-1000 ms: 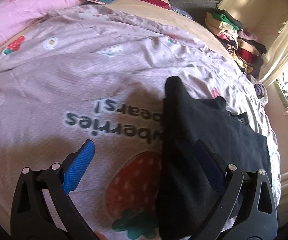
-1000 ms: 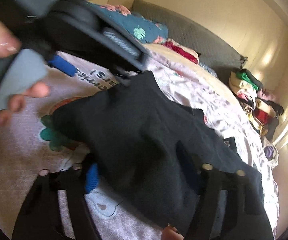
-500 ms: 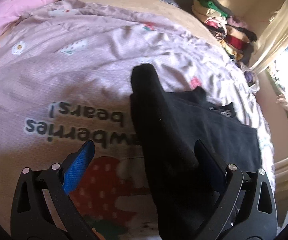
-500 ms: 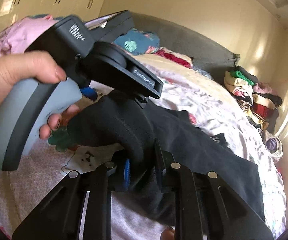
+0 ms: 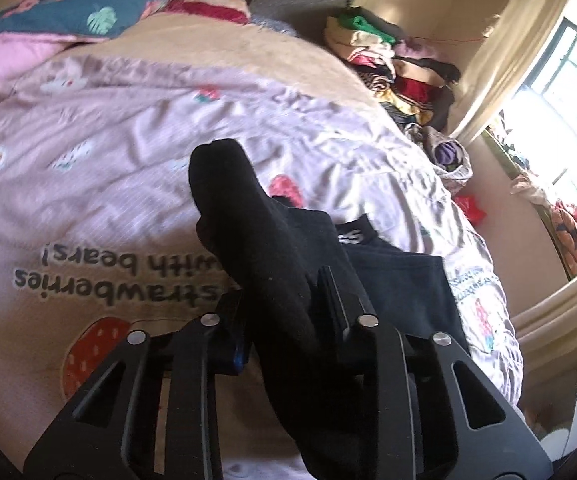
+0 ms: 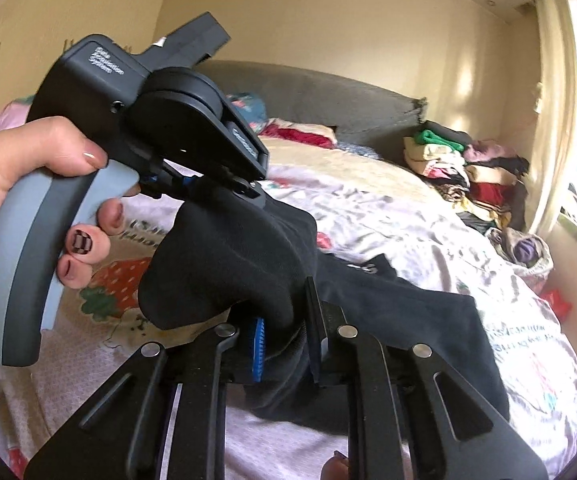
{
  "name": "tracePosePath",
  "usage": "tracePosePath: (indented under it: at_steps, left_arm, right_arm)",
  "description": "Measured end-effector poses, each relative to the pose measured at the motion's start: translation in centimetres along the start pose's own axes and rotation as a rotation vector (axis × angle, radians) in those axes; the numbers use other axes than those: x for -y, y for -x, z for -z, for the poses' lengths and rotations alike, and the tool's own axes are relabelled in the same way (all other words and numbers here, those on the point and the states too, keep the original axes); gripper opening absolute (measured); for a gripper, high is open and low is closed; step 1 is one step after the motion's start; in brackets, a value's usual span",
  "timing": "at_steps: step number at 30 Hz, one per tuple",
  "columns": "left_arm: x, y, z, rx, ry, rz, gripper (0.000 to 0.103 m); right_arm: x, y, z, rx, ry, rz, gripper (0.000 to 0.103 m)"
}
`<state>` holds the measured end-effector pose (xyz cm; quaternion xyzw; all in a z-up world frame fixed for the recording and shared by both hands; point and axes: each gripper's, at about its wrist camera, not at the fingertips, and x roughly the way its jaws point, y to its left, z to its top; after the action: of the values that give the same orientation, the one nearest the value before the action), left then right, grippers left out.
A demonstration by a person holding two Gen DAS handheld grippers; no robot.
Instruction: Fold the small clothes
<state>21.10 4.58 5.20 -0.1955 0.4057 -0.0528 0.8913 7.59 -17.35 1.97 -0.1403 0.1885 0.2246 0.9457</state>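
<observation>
We clamp black garment edge: left gripper closing on it, right gripper closing too, raising fabric off bed for folding over.

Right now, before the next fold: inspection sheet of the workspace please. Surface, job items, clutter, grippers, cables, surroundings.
Surface: bed with pink strawberry quilt, wrinkled.
Job's things: one black garment, one end lifted off the quilt, the rest lying on it.
Clutter: clothes pile at the far corner; pillows at the headboard; bag at the bed's edge.
Grippers: left gripper jaws closing on the garment; right gripper jaws closing on a bunched fold of it. A hand holds the left gripper's handle.
Cables: nothing seen.
Surroundings: window with curtain on the right, bright sun; grey headboard; cream walls.
</observation>
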Motion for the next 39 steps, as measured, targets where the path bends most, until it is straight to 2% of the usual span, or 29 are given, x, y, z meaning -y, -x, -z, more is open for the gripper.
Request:
tracePosePath:
  at_steps: [12,20,22,29,33,37,39]
  left_arm:
    - [6.7,-1.0,0.1,-0.006,-0.094,0.041,0.020]
    - [10.2,-3.2,0.6,-0.040,-0.143,0.054,0.020]
    - [10.9,-4.0,0.7,-0.055,-0.147,0.060,0.020]
    - [13.8,-7.1,1.6,-0.102,-0.196,0.049,0.020]
    - [15.1,-8.7,1.9,-0.120,-0.213,0.044,0.020]
    - [16.4,-10.1,2.0,-0.139,-0.234,0.039,0.021]
    - [16.9,-10.9,2.1,-0.150,-0.242,0.032,0.024]
  right_arm:
    - [5.8,1.6,1.4,-0.019,-0.164,0.054,0.014]
    - [8.9,1.3,3.0,-0.080,-0.276,0.059,0.013]
    - [9.6,1.0,3.4,-0.103,-0.307,0.065,0.010]
    - [13.2,0.1,6.0,-0.198,-0.525,-0.001,0.008]
    - [14.6,-0.1,6.5,-0.213,-0.626,-0.046,0.008]
    - [16.3,-0.2,7.8,-0.231,-0.785,-0.123,0.009]
    - [17.2,-0.4,8.4,-0.245,-0.851,-0.148,0.009]
